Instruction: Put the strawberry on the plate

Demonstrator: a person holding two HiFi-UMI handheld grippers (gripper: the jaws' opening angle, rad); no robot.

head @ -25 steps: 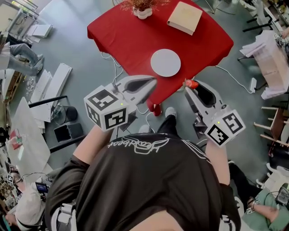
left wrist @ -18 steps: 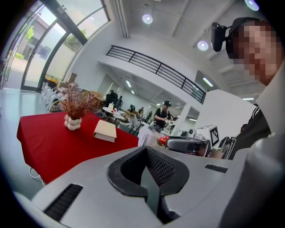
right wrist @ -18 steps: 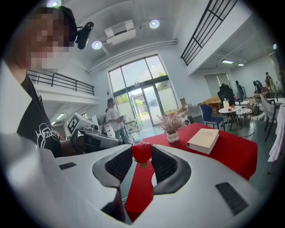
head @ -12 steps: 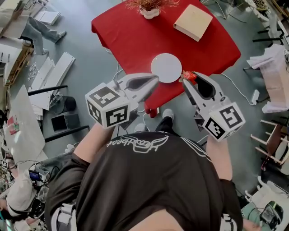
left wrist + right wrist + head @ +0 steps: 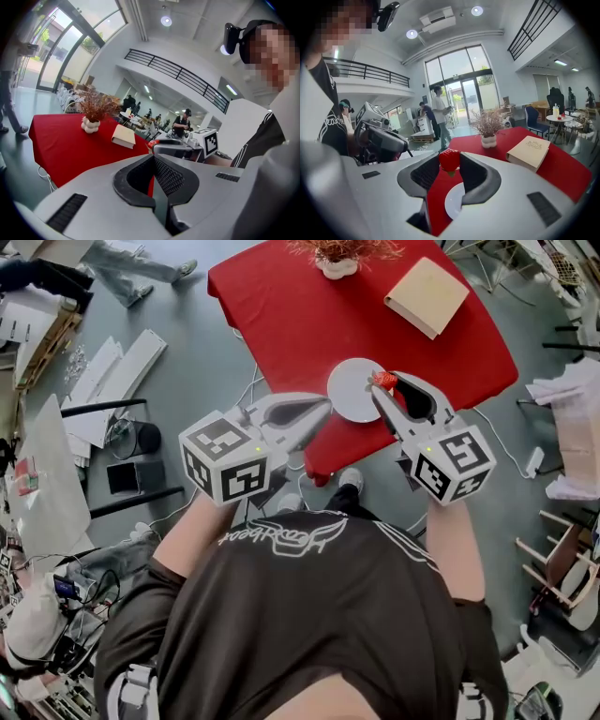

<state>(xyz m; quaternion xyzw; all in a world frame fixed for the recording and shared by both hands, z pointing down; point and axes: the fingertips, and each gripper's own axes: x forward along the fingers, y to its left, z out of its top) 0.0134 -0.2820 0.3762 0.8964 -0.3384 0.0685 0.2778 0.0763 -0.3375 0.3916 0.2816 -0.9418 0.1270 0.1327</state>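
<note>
A red strawberry [image 5: 384,380] [image 5: 449,160] is pinched between the tips of my right gripper [image 5: 382,383] [image 5: 450,161], which is shut on it. In the head view the berry hangs over the right edge of the white plate [image 5: 352,390] [image 5: 453,202] on the red table [image 5: 309,315]. The right gripper view shows the plate below the berry, partly hidden by the jaws. My left gripper [image 5: 322,408] [image 5: 153,158] is shut with nothing in it, at the table's near edge left of the plate. In the left gripper view the strawberry [image 5: 151,144] shows beyond those jaws.
A tan book [image 5: 427,294] [image 5: 529,151] lies at the table's far right. A white vase of dried twigs [image 5: 339,263] [image 5: 488,139] stands at the far edge. Cables, boards and stands litter the floor to the left. People stand in the hall beyond.
My right gripper has carried the strawberry from beyond the table's near edge up to the plate's right edge. The left gripper has crept toward the table.
</note>
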